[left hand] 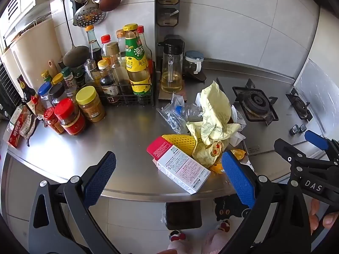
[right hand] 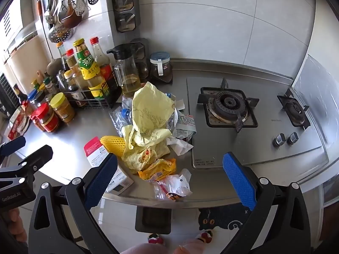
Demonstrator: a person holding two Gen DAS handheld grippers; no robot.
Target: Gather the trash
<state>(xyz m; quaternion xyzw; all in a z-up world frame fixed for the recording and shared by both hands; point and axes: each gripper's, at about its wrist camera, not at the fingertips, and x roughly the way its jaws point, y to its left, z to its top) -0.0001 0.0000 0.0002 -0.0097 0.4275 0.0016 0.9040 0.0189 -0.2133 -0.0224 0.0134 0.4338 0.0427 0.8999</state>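
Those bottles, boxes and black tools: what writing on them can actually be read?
"DAS" on the right tool, seen from the left wrist.
"GenRobot.AI" on the left tool, seen from the right wrist; faint.
"海天" on the green-labelled bottle.
White and red box: dense print, too small to read.
Jar labels and wrappers: too blurred to read.

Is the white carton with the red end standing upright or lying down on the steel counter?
Lying down. The white carton with the red end rests flat on its long side on the steel counter, near the front edge, its printed face turned up.
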